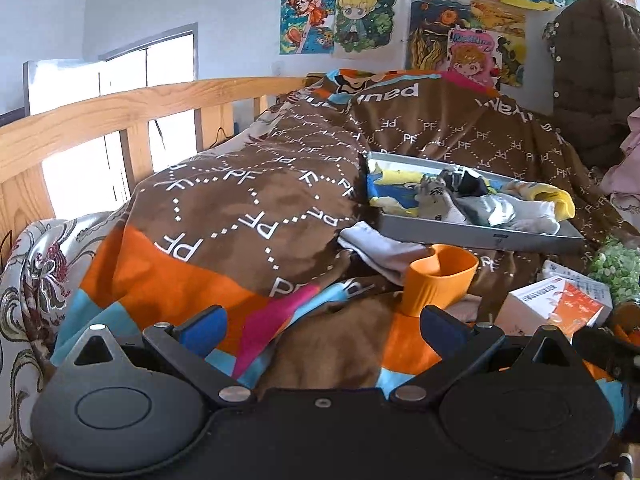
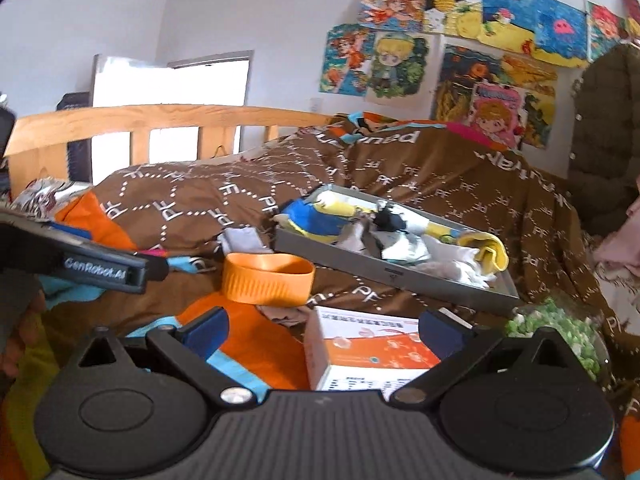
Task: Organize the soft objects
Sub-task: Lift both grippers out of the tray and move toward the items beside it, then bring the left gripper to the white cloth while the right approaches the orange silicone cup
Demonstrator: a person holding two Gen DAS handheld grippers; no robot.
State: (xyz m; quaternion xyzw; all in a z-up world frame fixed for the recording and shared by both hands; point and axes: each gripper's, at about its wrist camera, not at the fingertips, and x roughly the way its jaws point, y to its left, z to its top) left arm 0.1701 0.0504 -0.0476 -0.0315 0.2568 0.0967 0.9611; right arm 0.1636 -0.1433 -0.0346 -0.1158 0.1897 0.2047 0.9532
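A gray tray [image 1: 476,236] is sitting on the bed, on top of a brown blanket [image 1: 248,200] with little white letters. The tray is already holding a pile of socks [image 1: 456,200] and small soft cloths, blue, yellow, white and gray. One pale sock [image 1: 380,248] is lying outside on the blanket, touching the near corner of the tray. I think this one is waiting to go in.

The left gripper [image 1: 322,326] is hanging low over the blanket with its two blue fingers spread wide and nothing between them. The right gripper [image 2: 322,330] is also spread wide and is carrying nothing. It is hovering over an orange and white box [image 2: 368,352].

An orange cup [image 1: 438,276] is standing just in front of the loose sock, and it looks easy to bump.

The sock looks very light and floppy. It is going to bend and droop when lifted, but it cannot break. A good place to pinch is probably a thick bunched fold near the middle, so both fingers are biting cloth and not the blanket under it. Pinching too deep could be grabbing the blanket as well.
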